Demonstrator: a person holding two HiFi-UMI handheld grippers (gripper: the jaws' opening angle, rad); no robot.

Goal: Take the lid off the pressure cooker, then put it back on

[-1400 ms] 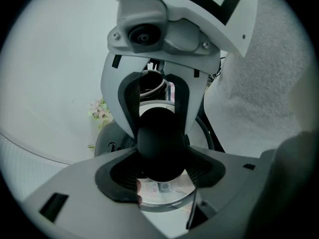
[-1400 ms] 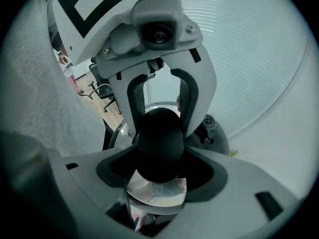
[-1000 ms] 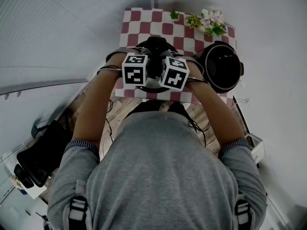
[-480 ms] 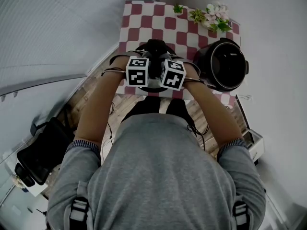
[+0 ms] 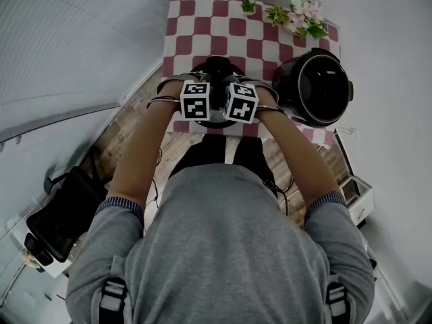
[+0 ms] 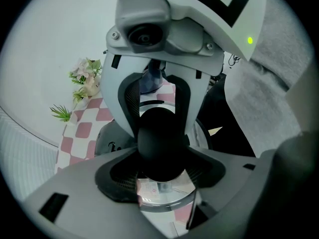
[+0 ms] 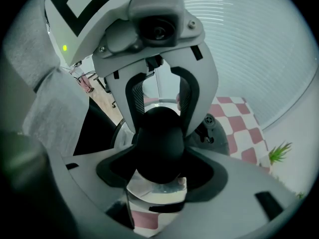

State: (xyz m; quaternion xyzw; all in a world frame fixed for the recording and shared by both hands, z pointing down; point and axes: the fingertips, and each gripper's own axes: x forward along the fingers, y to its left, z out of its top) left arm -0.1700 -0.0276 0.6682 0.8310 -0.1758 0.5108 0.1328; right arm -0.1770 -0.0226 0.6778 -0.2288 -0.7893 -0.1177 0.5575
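The open black pressure cooker pot (image 5: 317,90) stands at the right of the checked table (image 5: 202,25). Its lid (image 6: 164,198) hangs over the table's near edge, left of the pot, with the silver rim showing between the marker cubes. My left gripper (image 5: 202,106) and right gripper (image 5: 236,108) face each other and point steeply down. Both are shut on the lid's round black knob (image 6: 162,146) from opposite sides. In the right gripper view the same knob (image 7: 158,148) fills the gap between the pads, with the lid (image 7: 154,193) under it.
Pink flowers (image 5: 304,19) and a small green plant (image 5: 248,5) stand at the table's far edge. A black bag (image 5: 57,211) lies on the floor at the left. A white box (image 5: 358,198) sits on the floor at the right.
Both grippers have sunk toward the table with the lid still held between them. The pot has stayed where it was.
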